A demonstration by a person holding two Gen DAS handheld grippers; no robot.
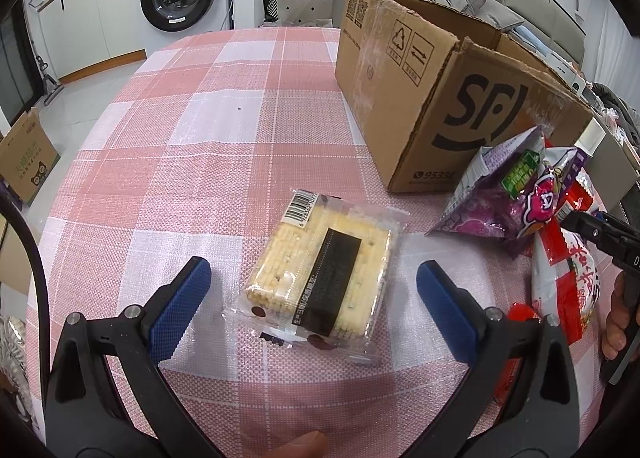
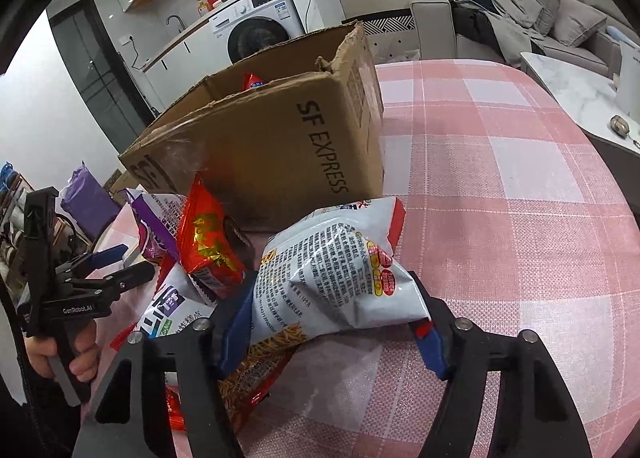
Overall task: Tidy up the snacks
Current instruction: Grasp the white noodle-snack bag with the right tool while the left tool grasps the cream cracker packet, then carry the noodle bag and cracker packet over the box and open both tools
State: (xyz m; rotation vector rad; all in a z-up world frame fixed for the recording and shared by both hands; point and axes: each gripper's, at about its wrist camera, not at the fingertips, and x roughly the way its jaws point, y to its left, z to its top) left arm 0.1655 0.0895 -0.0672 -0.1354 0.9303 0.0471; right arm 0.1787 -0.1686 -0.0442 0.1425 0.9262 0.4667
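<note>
Right claw (image 2: 332, 322) pinches the white noodle-snack bag (image 2: 336, 270) just in front of the SF Express carton (image 2: 280, 146); my left claw (image 1: 314, 282) stands spread around the wrapped cake (image 1: 320, 274), on the counter (image 1: 180, 138) before that carton.

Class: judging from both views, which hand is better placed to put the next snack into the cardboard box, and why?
Right. Its tool already pinches the white printed snack bag beside the brown cardboard box; the left tool stands open around the clear-wrapped yellow cake pack.
</note>
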